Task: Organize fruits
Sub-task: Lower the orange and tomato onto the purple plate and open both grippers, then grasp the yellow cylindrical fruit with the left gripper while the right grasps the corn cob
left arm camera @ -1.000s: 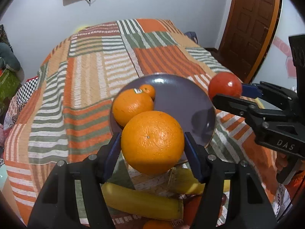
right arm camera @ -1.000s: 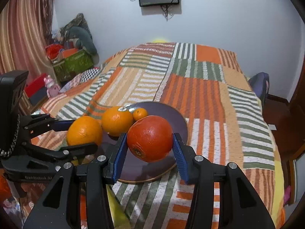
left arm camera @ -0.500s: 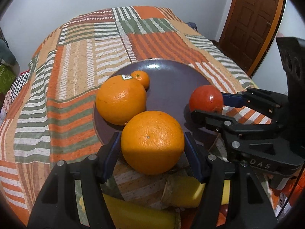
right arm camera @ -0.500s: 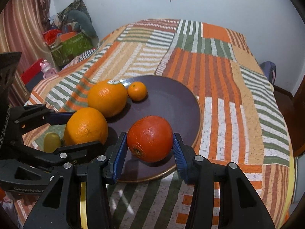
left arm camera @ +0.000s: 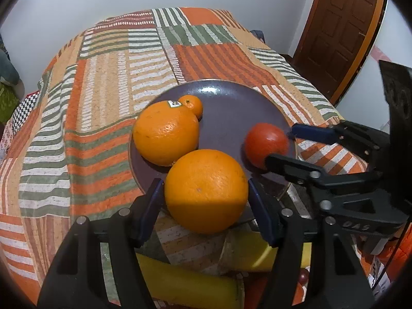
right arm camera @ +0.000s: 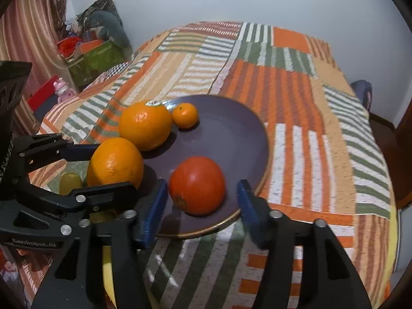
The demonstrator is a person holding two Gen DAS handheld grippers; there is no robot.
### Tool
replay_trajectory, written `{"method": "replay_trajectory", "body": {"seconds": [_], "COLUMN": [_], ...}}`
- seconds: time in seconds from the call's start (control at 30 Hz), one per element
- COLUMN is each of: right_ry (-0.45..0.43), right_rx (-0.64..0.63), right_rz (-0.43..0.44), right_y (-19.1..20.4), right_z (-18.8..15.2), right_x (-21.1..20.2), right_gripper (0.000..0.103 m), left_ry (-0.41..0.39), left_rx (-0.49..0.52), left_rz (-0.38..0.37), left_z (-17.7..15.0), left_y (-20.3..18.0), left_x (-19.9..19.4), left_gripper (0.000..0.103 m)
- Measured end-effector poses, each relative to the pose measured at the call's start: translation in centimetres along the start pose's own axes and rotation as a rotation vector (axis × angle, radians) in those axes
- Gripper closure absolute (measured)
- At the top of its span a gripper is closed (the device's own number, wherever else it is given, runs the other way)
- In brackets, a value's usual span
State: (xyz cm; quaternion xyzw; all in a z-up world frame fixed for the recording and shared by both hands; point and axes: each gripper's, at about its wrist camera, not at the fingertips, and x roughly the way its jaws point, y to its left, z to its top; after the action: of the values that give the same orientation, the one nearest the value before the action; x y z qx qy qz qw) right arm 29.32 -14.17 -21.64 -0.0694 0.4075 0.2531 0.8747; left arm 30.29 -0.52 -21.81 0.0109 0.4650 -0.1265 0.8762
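A dark purple plate (left arm camera: 231, 103) (right arm camera: 231, 134) lies on the striped bedspread. On it sit a large orange with a sticker (left arm camera: 166, 132) (right arm camera: 144, 126), a small mandarin (left arm camera: 191, 104) (right arm camera: 185, 115) and a red-orange fruit (left arm camera: 266, 143) (right arm camera: 197, 185). My left gripper (left arm camera: 206, 193) is shut on a second large orange (left arm camera: 206, 190) (right arm camera: 114, 162) at the plate's near rim. My right gripper (right arm camera: 199, 203) is open, its blue pads apart on either side of the red-orange fruit, which rests on the plate.
Yellow bananas (left arm camera: 185, 278) and more fruit lie on the bedspread just below the plate's near edge. A brown door (left arm camera: 340, 25) stands at the right. Boxes and cushions (right arm camera: 95, 51) are piled at the bed's left side.
Both grippers came down to the plate. My right gripper opened and let the red-orange fruit go onto the plate. My left gripper still holds its orange.
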Motion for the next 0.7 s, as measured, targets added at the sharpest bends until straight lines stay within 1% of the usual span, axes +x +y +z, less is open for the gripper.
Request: {"method": "replay_trajectory", "body": {"seconds": [0.03, 0.17, 0.3, 0.47, 0.6, 0.7], "right_ry": [-0.011, -0.044, -0.069, -0.068, -0.035, -0.004], "right_rx": [0.000, 0.007, 0.000, -0.017, -0.036, -0.040], "right_rz": [-0.004, -0.008, -0.001, 0.028, 0.047, 0.062], "right_y": [-0.1, -0.2, 0.4, 1.7, 2.7, 3.1], "right_z": [0.1, 0.4, 0.2, -1.0, -2.9, -4.4], "right_x": [-0.4, -2.1, -3.9, -5.2, -5.3, -4.9], "right_gripper": [0.042, 0.041, 0.041, 0.041, 0.041, 0.041], "left_ry": [-0.010, -0.060, -0.080, -0.067, -0.033, -0.005], "left_rx": [0.001, 0.008, -0.014, -0.027, -0.020, -0.025], "left_rz": [0.012, 0.042, 0.065, 0.099, 0.124, 0.124], "left_z": [0.0, 0.3, 0.1, -1.7, -4.1, -5.8], "left_y": [0.0, 0.0, 0.7, 1.7, 2.0, 2.1], "left_x": [-0.3, -2.4, -4.3, -6.3, -7.2, -7.5], "left_gripper": [0.037, 0.034, 0.034, 0.034, 0.033, 0.033]}}
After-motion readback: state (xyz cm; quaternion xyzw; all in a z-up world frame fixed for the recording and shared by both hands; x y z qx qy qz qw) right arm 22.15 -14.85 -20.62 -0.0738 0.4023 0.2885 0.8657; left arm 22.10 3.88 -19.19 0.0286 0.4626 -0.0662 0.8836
